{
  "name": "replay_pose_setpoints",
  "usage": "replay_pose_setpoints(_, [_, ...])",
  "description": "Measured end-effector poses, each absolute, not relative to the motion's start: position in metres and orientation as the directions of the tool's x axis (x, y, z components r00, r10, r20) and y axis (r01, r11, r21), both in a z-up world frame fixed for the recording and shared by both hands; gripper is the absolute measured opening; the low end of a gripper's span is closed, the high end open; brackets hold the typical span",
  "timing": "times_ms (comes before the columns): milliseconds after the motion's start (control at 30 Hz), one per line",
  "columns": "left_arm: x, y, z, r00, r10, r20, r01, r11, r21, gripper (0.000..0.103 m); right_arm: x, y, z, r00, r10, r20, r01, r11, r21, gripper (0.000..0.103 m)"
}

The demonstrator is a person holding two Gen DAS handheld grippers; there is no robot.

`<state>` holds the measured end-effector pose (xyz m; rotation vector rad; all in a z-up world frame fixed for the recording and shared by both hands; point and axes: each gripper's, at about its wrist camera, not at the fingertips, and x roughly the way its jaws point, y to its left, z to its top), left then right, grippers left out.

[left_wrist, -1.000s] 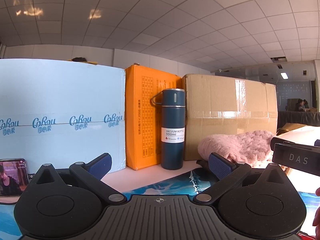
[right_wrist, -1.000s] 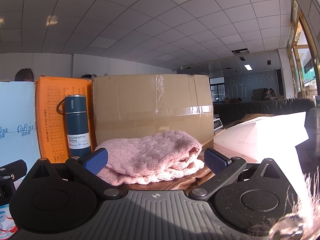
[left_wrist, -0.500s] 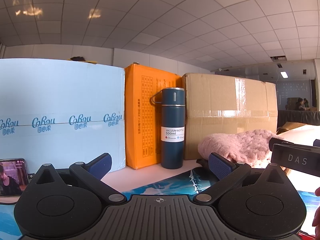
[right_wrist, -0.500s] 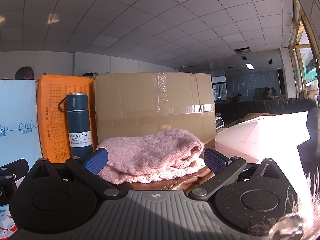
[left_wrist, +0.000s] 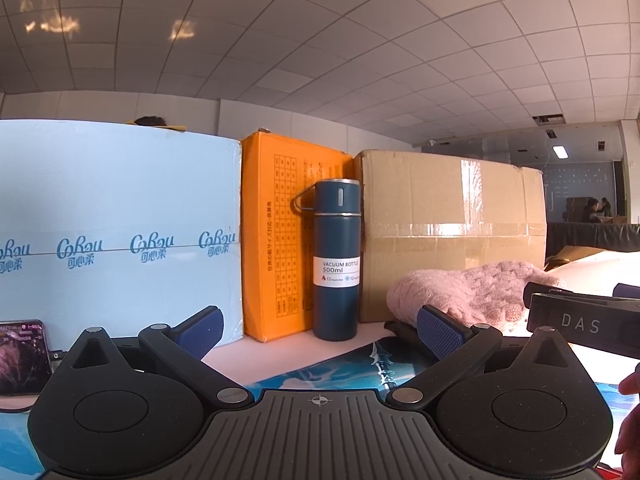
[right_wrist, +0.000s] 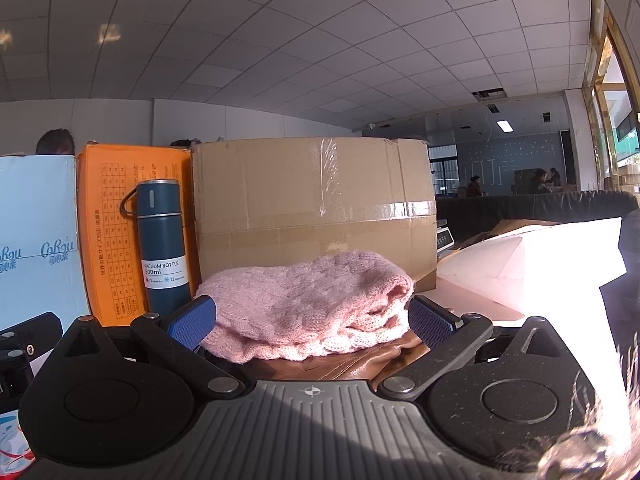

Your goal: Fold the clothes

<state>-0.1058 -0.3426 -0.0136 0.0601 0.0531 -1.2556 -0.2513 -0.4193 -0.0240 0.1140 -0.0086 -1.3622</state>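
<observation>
A folded pink knit garment (right_wrist: pixel 308 304) lies on a brown leather garment (right_wrist: pixel 360 364), straight ahead of my right gripper (right_wrist: pixel 312 322). That gripper is open, its blue pads on either side of the pile, with nothing between them. In the left wrist view the pink knit garment (left_wrist: pixel 476 292) sits at the right. My left gripper (left_wrist: pixel 320 330) is open and empty, low over a blue printed mat (left_wrist: pixel 340 368). The right gripper's body (left_wrist: pixel 584 324) shows at the right edge.
A row stands at the back: a light blue carton (left_wrist: pixel 116 240), an orange box (left_wrist: pixel 280 240), a dark blue vacuum bottle (left_wrist: pixel 336 260) and a brown cardboard box (right_wrist: pixel 312 208). A phone (left_wrist: pixel 24 354) stands at the left. White paper (right_wrist: pixel 540 256) lies at the right.
Both views have shifted slightly. Both grippers stay open and the garments have not moved.
</observation>
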Motion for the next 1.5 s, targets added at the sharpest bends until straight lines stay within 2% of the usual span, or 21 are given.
replay_pose_setpoints(1500, [-0.1042, -0.3457, -0.0148, 0.308, -0.947, -0.096, 0.951, 0.309, 0.007, 0.103, -0.2485, -0.4202, -0.0243, 0.233, -0.970, -0.074, 0.971, 0.227, 0.072, 0.103])
